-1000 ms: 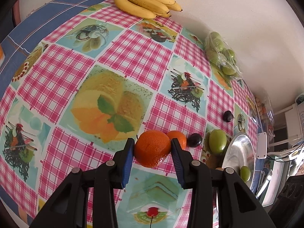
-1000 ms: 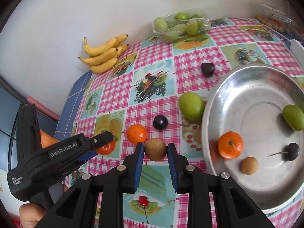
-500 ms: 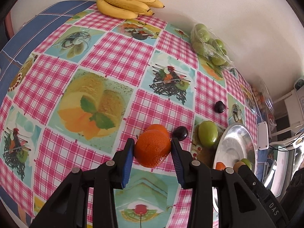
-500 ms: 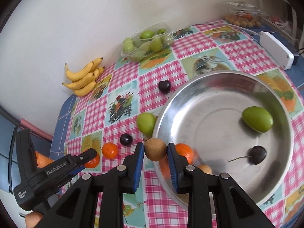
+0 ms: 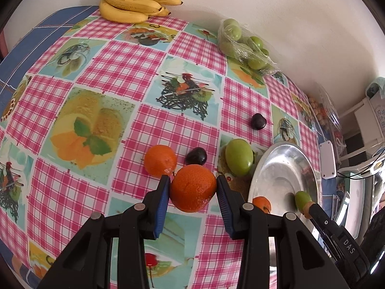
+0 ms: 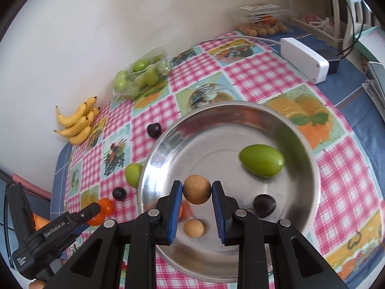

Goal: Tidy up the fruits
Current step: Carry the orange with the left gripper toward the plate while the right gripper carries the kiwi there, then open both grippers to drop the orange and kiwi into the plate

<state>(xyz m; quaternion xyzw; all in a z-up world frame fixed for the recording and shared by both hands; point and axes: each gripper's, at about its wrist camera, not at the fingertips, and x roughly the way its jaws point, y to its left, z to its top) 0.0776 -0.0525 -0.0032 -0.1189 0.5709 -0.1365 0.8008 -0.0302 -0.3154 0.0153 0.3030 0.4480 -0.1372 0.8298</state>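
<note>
Left gripper [image 5: 193, 187] pinching an orange mandarin [image 5: 193, 187] between blue pads [image 5: 161, 204], raised over the checked tablecloth [image 5: 120, 62]. Just beyond its tips: a second mandarin [image 5: 160, 160], a dark plum [image 5: 196, 156], a green fruit [image 5: 239, 157]; farther off, another dark plum [image 5: 258, 121]. To its right, the steel bowl [image 5: 284, 166]. Far ahead by the wall: bananas [image 5: 134, 0], bagged green fruit [image 5: 245, 45].

Right gripper [image 6: 196, 189] clamped on a small brown round fruit [image 6: 196, 189], held above the bowl [image 6: 216, 125]. Below and beyond its fingers, inside the bowl: a green fruit [image 6: 261, 160], a dark stemmed cherry [image 6: 264, 204], a tan round fruit [image 6: 193, 227], a mandarin [image 6: 186, 210] partly hidden. White box [image 6: 304, 59] far right.
</note>
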